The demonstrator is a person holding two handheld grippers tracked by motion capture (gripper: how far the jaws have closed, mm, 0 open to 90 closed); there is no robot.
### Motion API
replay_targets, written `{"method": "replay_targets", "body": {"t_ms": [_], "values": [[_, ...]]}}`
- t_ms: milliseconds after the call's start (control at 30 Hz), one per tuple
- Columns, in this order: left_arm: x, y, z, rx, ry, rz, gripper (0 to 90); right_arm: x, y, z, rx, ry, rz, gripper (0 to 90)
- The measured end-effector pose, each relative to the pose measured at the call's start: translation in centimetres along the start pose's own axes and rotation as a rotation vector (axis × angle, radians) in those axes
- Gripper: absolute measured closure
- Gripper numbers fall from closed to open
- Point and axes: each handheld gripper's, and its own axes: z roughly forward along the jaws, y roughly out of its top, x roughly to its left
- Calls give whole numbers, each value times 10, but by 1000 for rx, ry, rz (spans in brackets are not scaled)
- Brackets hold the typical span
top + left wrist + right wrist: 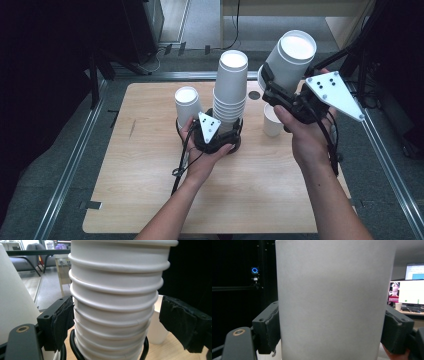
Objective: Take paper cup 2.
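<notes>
A tall stack of upturned white paper cups (231,90) stands mid-table. My left gripper (223,131) reaches around its lower part. In the left gripper view the stack (115,302) sits between the jaws of the left gripper (117,322). The left pad (62,322) lies against the stack, the right pad (180,320) stands a little off it. My right gripper (280,92) is raised at the right, shut on a single white cup (291,57) held bottom up and tilted. That cup (332,300) is pressed between both pads of the right gripper (332,332).
One upturned cup (187,104) stands just left of the stack. Another white cup (271,121) stands on the wooden table (150,190) under my right hand. A black loop (72,345) circles the stack's foot. Metal rails (70,165) border the table.
</notes>
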Motion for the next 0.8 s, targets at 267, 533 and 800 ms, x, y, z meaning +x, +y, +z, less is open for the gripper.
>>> {"method": "replay_targets", "body": {"t_ms": [267,533,800], "values": [[-3,-7,-14,30,-55,-1,57,-8,-19,-11,28,-13,-7,177],[1,-13,-29,45,-112,2,22,-16,-39,-20,62,-32,-1,177],[8,-18,-48,47,-132,-2,9,-20,-70,-37,112,-29,-7,176]]}}
